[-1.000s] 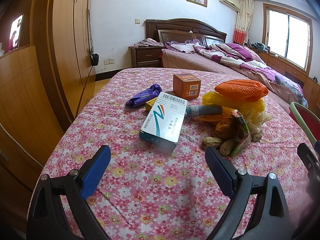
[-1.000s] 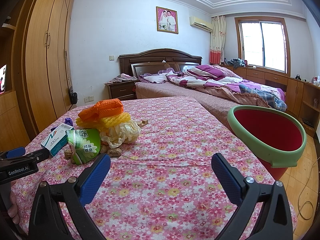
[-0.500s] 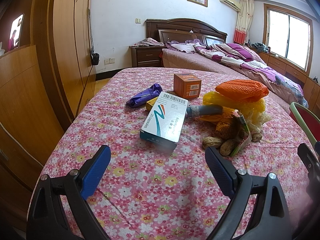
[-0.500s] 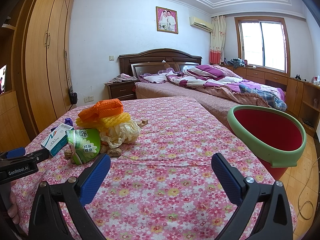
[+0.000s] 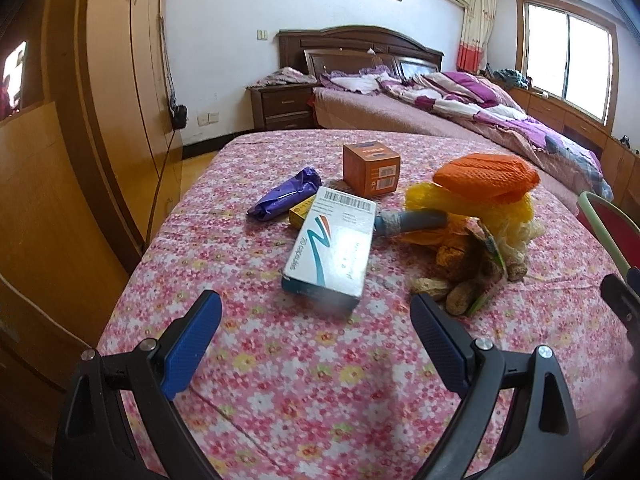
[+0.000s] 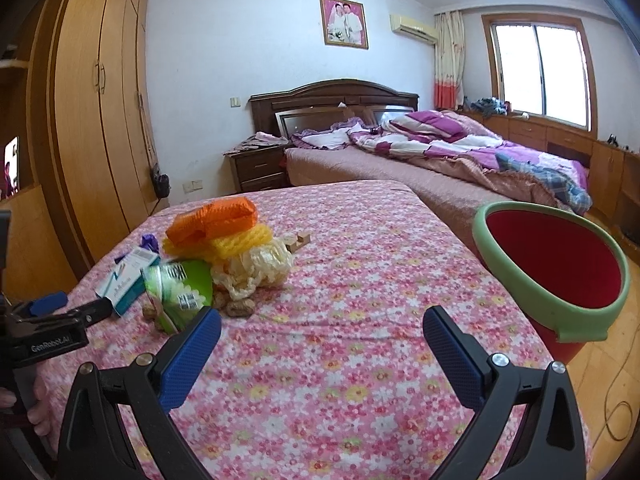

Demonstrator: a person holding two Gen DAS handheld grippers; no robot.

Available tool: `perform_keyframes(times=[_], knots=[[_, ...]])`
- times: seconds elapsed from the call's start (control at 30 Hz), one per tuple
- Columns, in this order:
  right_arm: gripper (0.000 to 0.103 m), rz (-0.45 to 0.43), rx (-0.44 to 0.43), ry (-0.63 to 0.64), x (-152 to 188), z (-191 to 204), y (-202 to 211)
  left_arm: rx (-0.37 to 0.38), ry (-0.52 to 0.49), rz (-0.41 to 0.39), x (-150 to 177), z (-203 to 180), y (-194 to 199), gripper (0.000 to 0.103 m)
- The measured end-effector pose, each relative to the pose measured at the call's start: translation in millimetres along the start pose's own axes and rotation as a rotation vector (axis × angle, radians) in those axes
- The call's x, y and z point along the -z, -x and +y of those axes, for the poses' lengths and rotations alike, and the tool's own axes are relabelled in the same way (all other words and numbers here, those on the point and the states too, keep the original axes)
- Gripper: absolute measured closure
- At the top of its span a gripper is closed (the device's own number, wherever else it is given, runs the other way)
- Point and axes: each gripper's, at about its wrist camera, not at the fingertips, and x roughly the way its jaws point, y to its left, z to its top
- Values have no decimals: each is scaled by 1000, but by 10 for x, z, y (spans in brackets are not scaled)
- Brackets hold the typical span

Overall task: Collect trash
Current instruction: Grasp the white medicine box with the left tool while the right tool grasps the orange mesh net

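Left wrist view: left gripper (image 5: pixel 316 312) spread, empty, just short of the capsule box (image 5: pixel 334 250) on the floral cloth (image 5: pixel 320 380); close across its narrow sides. Right wrist view: right gripper (image 6: pixel 322 326) spread, empty, with the red bin (image 6: pixel 560 320) off the table's right edge; keep it clear.

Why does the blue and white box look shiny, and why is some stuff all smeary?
In the left wrist view, window light glares white off the medicine box, washing out its print, and its near edge is blurred. In the right wrist view, the green snack wrapper is smeared by motion blur. In both views the fisheye lens bends the wardrobe into a curve.
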Motion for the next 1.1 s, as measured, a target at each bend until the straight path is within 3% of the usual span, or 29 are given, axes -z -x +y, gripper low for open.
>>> perform_keyframes(times=[0.2, 0.5, 0.63, 0.73, 0.87, 1.0, 1.03, 1.1], knots=[[0, 109, -53, -12, -213, 61, -190, 25, 4, 83, -163, 24, -219, 12], [0, 169, -136, -23, -623, 270, -480, 58, -27, 179, -271, -63, -584, 24], [0, 205, -161, -1, -807, 414, -646, 101, 2, 229, -282, -23, -738, 44], [3, 239, -175, 15, -887, 545, -806, 140, 12, 207, -307, 26, -712, 50], [23, 290, -196, 26, -888, 664, -988, 228, 53, 181, -329, 67, -610, 51], [57, 327, -204, 18, -865, 700, -1115, 285, 69, 149, -372, 87, -502, 51], [60, 325, -202, 18, -855, 705, -1123, 290, 70, 145, -395, 84, -513, 51], [80, 308, -202, 17, -850, 707, -1111, 312, 76, 133, -408, 89, -480, 51]])
